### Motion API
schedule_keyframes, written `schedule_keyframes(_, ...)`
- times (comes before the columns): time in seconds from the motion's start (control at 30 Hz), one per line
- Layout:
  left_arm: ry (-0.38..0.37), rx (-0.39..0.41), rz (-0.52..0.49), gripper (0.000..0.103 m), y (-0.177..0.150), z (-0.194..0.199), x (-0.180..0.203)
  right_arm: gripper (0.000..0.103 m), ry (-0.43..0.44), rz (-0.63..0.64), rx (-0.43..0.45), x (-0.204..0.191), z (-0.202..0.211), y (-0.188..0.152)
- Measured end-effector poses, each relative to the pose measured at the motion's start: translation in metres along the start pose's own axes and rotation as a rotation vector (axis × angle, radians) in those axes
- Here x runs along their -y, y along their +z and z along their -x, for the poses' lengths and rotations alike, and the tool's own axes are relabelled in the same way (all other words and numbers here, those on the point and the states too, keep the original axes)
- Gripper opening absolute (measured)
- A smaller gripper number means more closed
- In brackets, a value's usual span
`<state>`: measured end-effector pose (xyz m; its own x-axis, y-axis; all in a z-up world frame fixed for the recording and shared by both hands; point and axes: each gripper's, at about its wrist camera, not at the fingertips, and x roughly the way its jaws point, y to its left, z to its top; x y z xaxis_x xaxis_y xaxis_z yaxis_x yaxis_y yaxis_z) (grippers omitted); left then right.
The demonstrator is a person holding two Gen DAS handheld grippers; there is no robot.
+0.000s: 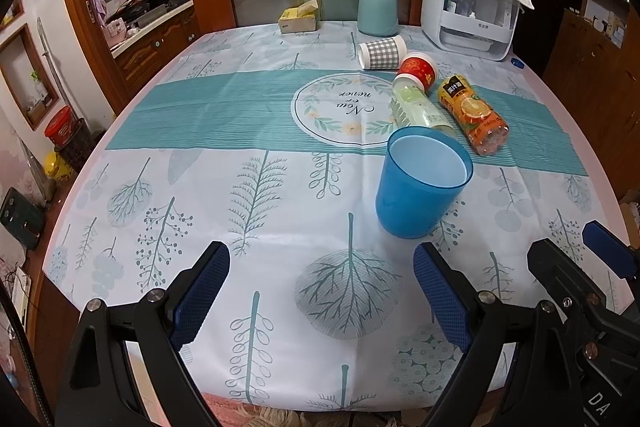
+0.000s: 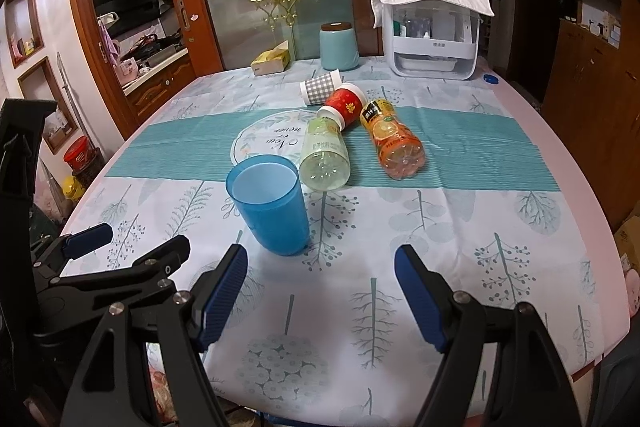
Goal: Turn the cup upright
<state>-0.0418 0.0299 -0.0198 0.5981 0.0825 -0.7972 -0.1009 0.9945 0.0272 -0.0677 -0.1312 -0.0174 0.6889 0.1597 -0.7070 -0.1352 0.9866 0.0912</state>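
Note:
A blue plastic cup (image 1: 422,183) stands upright on the patterned tablecloth, mouth up; it also shows in the right wrist view (image 2: 269,203). My left gripper (image 1: 322,269) is open and empty, just in front and to the left of the cup. My right gripper (image 2: 320,269) is open and empty, in front and to the right of the cup. Each gripper shows at the edge of the other's view. Neither touches the cup.
Behind the cup lie a green bottle (image 2: 323,157), an orange juice bottle (image 2: 394,139), a red paper cup (image 2: 346,105) and a grey checked cup (image 2: 320,89). At the back stand a teal canister (image 2: 338,45), a tissue box (image 2: 272,62) and a white appliance (image 2: 434,39).

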Motion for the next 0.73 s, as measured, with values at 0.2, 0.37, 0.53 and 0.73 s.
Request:
schedule_keyframes(0.2, 0.008, 0.011, 0.002, 0.092, 0.0020, 0.0016, -0.0009, 0.077, 0.010, 0.001, 0.001, -0.0016, -0.0009, 0.0021)
schedule_keyframes(0.37, 0.004, 0.019, 0.007, 0.092, 0.0029, 0.0032, -0.0014, 0.077, 0.014, 0.003, 0.011, -0.0013, 0.0009, 0.0041)
schedule_keyframes(0.53, 0.005, 0.022, 0.004, 0.092, 0.0041, 0.0043, 0.0004, 0.077, 0.015, 0.000, 0.015, -0.0009, 0.0020, 0.0046)
schedule_keyframes(0.73, 0.007, 0.019, 0.004, 0.092, 0.0040, 0.0036, 0.0009, 0.077, 0.016, -0.001, 0.011, -0.0008, 0.0024, 0.0045)
